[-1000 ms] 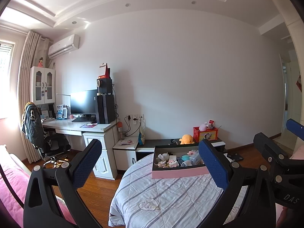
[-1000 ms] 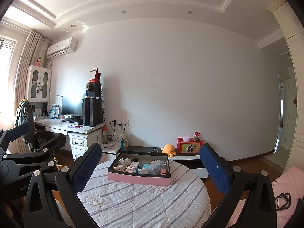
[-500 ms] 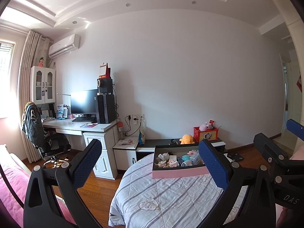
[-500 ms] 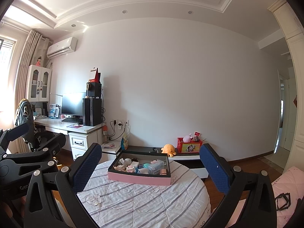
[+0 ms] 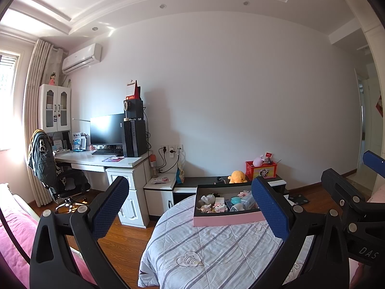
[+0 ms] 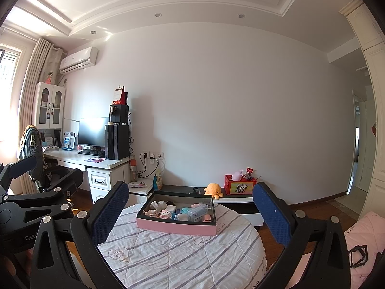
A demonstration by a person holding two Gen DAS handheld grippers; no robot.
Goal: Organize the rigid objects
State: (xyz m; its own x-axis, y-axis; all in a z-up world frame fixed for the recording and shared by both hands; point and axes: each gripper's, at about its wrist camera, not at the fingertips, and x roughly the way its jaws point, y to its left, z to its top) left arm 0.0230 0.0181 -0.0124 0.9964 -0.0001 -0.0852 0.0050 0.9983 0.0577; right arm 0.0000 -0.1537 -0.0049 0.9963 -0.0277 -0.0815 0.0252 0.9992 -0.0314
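Note:
A pink box with a dark inside (image 5: pixel 226 219) (image 6: pixel 175 226) stands on the far part of a round table under a striped quilted cloth (image 5: pixel 211 248) (image 6: pixel 182 255). It holds several small items: white figurines, a teal round case, a clear plastic case. My left gripper (image 5: pixel 190 207) is open and empty, held above the near left of the table. My right gripper (image 6: pixel 190 208) is open and empty, facing the box from the near side. Each gripper shows at the edge of the other's view.
A white desk (image 5: pixel 101 161) with monitor and computer tower stands at the left, an office chair (image 5: pixel 48 168) before it. A low dark cabinet (image 6: pixel 182 189) behind the table carries an orange plush (image 6: pixel 214 190) and a red box (image 6: pixel 239 184). Pink bedding (image 5: pixel 14 240) lies at left.

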